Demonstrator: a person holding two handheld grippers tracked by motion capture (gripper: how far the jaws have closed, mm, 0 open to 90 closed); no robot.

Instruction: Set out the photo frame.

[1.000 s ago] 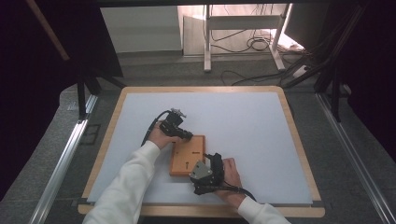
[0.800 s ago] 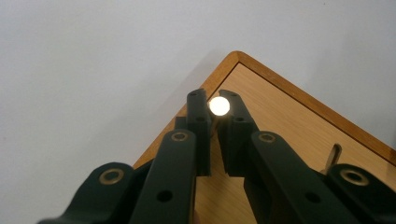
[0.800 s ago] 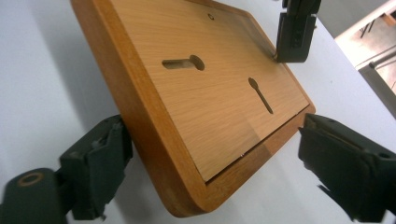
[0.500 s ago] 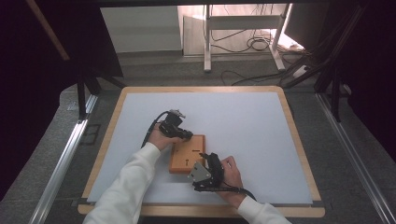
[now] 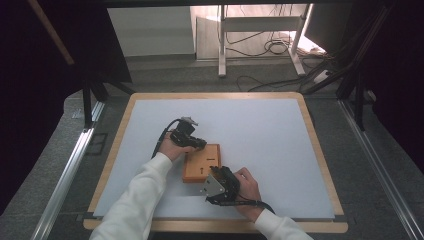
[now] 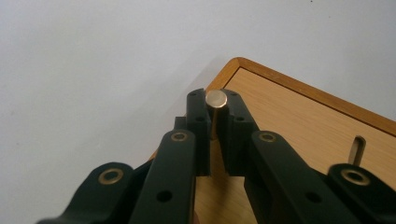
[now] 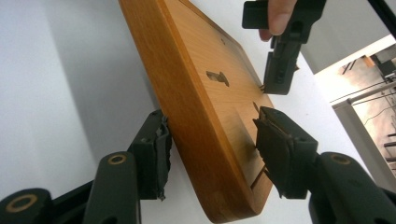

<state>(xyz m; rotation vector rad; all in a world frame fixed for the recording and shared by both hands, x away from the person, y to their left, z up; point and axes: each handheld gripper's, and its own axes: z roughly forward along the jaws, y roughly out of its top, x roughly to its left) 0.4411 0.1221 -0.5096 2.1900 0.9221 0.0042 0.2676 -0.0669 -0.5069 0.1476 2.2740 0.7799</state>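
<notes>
1. On the left, the left gripper (image 5: 197, 143) sits at the far left corner of the wooden board (image 5: 201, 162), which lies flat on the white mat (image 5: 280, 135) near the person's edge of the table. In the left gripper view its jaws are nearly shut, pinching a short metal pin (image 6: 216, 99) that stands upright at the board's corner, round top facing the camera.

2. In the middle, the board's long axis runs away from the person, slightly tilted to the right. Small slots (image 7: 217, 77) are cut in its top face, and I'd guess the pin is meant for one of them.

3. On the right, the right gripper (image 5: 218, 181) comes in from the near right corner of the board. Its jaws have just been closing, with the board's near edge between them: one pad is at the side wall, the other over the top face. In the right gripper view there looks to be a sliver of gap yet, so I would not call it clamped.

4. The pin lies at the far end, just beside the left gripper, well apart from the right one. The next move likely turns on the right gripper steadying the near end while the left works the pin.
</notes>
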